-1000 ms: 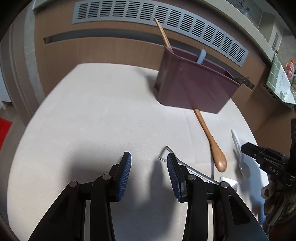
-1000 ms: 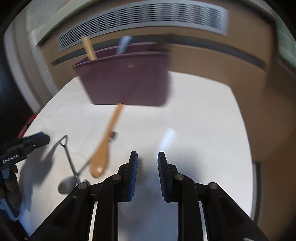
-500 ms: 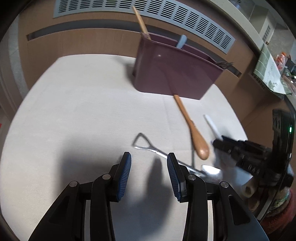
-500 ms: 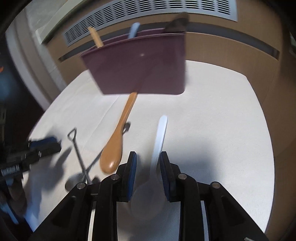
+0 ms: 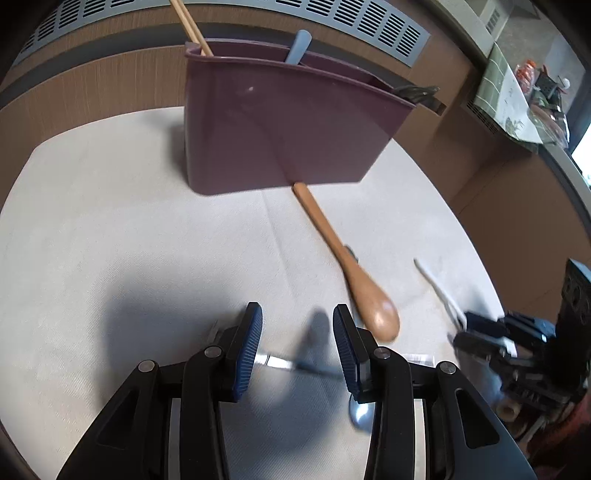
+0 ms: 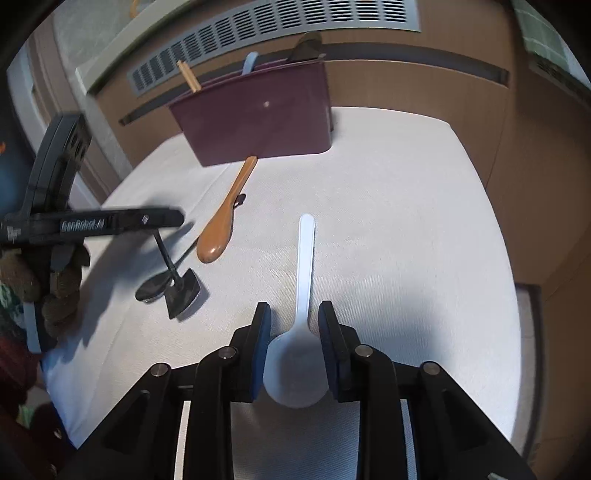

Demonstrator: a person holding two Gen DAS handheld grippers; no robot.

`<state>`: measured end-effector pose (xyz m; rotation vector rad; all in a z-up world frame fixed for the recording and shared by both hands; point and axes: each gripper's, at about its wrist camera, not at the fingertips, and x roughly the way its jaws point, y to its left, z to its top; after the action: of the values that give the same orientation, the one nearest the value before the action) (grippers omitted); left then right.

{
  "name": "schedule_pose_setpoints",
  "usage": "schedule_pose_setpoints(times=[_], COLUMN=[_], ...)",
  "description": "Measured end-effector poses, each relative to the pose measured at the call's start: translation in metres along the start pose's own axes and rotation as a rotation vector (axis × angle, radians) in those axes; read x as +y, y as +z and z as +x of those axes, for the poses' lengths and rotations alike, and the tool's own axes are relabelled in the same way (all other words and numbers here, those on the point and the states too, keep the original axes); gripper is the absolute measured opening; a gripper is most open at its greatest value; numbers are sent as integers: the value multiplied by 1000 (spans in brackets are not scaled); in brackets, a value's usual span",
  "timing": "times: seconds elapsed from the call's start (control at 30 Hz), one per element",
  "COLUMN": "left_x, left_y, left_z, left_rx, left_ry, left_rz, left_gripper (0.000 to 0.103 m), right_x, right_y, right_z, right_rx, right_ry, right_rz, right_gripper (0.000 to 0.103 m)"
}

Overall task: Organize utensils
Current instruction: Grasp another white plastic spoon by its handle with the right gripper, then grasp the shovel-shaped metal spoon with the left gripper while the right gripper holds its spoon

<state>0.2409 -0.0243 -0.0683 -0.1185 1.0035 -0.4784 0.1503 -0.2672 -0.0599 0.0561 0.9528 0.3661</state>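
The right claw (image 6: pixel 294 332) is hanging released over the white spoon (image 6: pixel 301 332), its jaws having just been widening; the spoon's bowl is lying between the blue pads, which are not visibly pressing on it, and the handle is pointing straight ahead of the claw. The left claw (image 5: pixel 297 341) is also standing released, straddling the thin shaft of a metal shovel-shaped spoon (image 5: pixel 295 365) that is lying crosswise between its fingers, with a second metal spoon (image 6: pixel 153 290) lying against it. Just ahead and to the right of the left claw, a wooden spoon (image 5: pixel 354 273) is resting on the worktop (image 5: pixel 110 229), its handle tip touching the foot of the purple holder (image 5: pixel 277 129) standing farther ahead. The holder is already carrying chopsticks (image 5: pixel 192 27), a pale blue handle (image 5: pixel 297 46) and a dark utensil (image 5: pixel 417 92). By my reading, the sorting is partly done: four utensils are waiting on the worktop, and neither claw is gripping anything yet.
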Motion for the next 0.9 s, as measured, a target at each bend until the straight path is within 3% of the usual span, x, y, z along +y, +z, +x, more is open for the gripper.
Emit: schedule_pose_setpoints(times=[0.2, 0.33, 0.47, 0.57, 0.63, 0.8, 0.9], left_x=[10, 9, -4, -11, -12, -20, -28], left_y=[-38, -64, -81, -81, -76, -43, -27], left_z=[-28, -44, -52, -51, -49, -34, -14], left_rx=[39, 67, 93, 100, 103, 53, 68], left_ry=[-21, -13, 23, 49, 29, -9, 4], left_rz=[20, 41, 125, 162, 158, 137, 161], left_gripper=[41, 41, 41, 41, 41, 41, 41], right_x=[-1, 7, 7, 14, 17, 16, 13], right_y=[2, 11, 24, 33, 36, 38, 34], right_z=[0, 5, 15, 24, 28, 17, 7], right_rx=[9, 56, 46, 34, 28, -27, -56], right_ry=[30, 17, -42, -103, -147, -139, -138], right_rz=[83, -20, -35, -76, -103, -98, -89], right_gripper=[37, 34, 29, 26, 8, 8, 8])
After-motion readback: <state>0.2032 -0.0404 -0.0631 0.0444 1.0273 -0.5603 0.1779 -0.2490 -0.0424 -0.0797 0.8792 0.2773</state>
